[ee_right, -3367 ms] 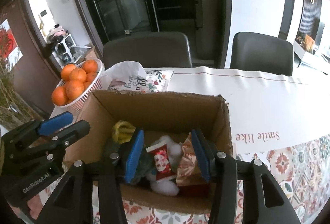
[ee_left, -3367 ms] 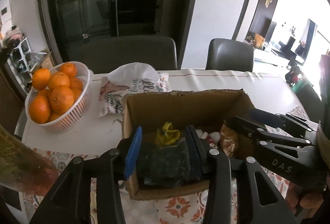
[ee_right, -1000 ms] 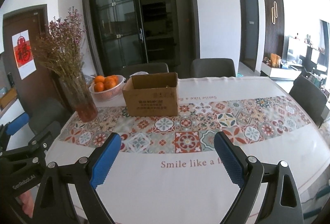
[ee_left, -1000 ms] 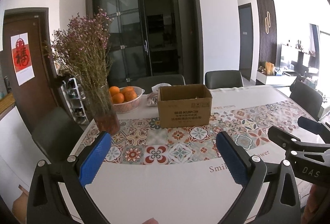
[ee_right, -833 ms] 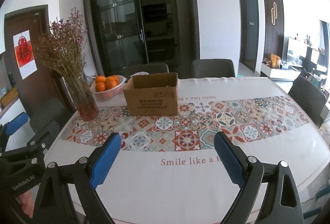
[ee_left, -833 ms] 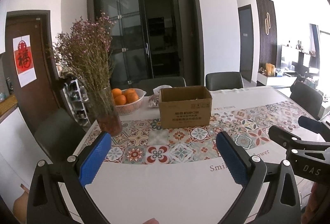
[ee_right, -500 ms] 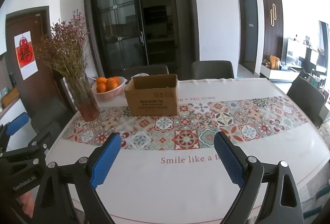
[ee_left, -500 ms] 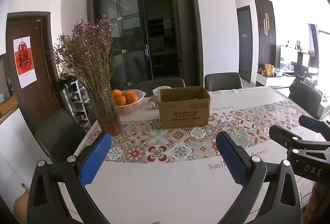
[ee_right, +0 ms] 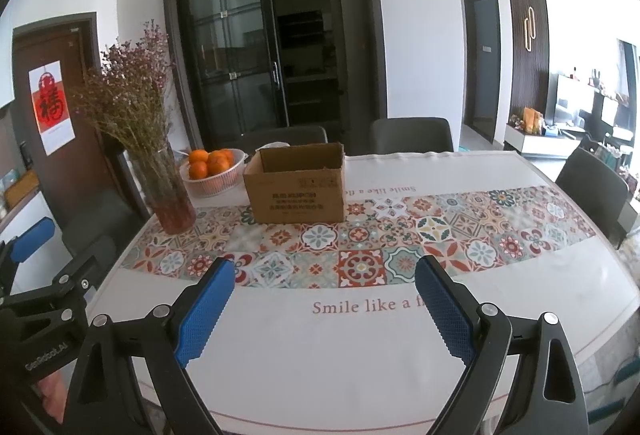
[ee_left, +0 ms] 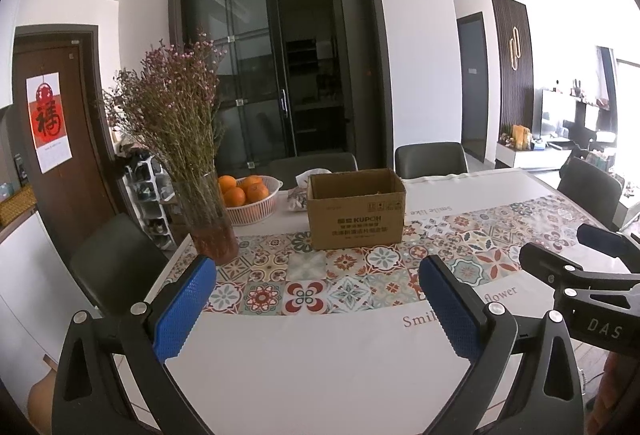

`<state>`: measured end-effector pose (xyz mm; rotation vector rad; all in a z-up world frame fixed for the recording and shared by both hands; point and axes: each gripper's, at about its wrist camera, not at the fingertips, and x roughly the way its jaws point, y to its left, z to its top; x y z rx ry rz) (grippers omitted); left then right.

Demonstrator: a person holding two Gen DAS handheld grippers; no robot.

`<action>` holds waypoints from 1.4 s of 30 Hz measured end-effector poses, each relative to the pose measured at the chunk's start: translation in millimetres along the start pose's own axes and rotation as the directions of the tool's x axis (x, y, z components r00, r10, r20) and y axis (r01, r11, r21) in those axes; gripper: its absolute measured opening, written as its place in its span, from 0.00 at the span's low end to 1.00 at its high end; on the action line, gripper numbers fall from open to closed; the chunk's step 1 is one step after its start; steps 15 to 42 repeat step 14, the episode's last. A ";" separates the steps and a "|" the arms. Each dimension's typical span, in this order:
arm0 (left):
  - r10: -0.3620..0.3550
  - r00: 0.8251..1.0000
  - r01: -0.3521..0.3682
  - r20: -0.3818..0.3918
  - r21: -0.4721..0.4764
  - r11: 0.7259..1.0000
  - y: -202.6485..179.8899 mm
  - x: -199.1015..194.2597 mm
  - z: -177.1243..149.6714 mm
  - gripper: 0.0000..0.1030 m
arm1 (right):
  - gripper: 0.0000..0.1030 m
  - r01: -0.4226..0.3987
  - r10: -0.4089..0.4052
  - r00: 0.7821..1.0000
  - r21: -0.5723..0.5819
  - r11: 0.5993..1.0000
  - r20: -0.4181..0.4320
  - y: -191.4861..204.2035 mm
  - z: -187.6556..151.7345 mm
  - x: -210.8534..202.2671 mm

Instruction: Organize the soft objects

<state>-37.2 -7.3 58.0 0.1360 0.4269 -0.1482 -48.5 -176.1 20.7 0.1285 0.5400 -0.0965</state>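
A brown cardboard box [ee_left: 355, 211] stands on the far half of the table, also in the right wrist view [ee_right: 297, 185]. Its inside is hidden from here, so no soft objects show. My left gripper [ee_left: 318, 305] is open and empty, held over the near white part of the tablecloth, well back from the box. My right gripper [ee_right: 325, 309] is open and empty too, also over the near table edge. Each gripper shows at the side of the other's view.
A glass vase of dried pink flowers [ee_left: 208, 219] stands left of the box. A white basket of oranges [ee_left: 250, 201] and a tissue pack [ee_left: 298, 197] sit behind it. Dark chairs [ee_left: 430, 159] ring the table with its patterned runner [ee_left: 360, 271].
Both grippers have pulled far back from the box, where the left one was shut on a dark soft object. Both are now open. In the last second the views shifted only slightly.
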 end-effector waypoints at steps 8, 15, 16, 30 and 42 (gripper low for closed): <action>-0.009 1.000 0.009 -0.005 -0.002 1.000 1.6 -1.8 -2.4 1.00 | 0.90 0.003 -0.003 1.000 -0.001 1.000 -0.008 3.8 -1.7 1.1; -0.005 1.000 0.005 -0.001 -0.002 1.000 1.8 -0.5 -3.4 1.00 | 0.90 0.001 -0.001 1.000 0.000 1.000 -0.009 3.1 -2.7 1.4; -0.005 1.000 0.005 -0.001 -0.002 1.000 1.8 -0.5 -3.4 1.00 | 0.90 0.001 -0.001 1.000 0.000 1.000 -0.009 3.1 -2.7 1.4; -0.005 1.000 0.005 -0.001 -0.002 1.000 1.8 -0.5 -3.4 1.00 | 0.90 0.001 -0.001 1.000 0.000 1.000 -0.009 3.1 -2.7 1.4; -0.005 1.000 0.005 -0.001 -0.002 1.000 1.8 -0.5 -3.4 1.00 | 0.90 0.001 -0.001 1.000 0.000 1.000 -0.009 3.1 -2.7 1.4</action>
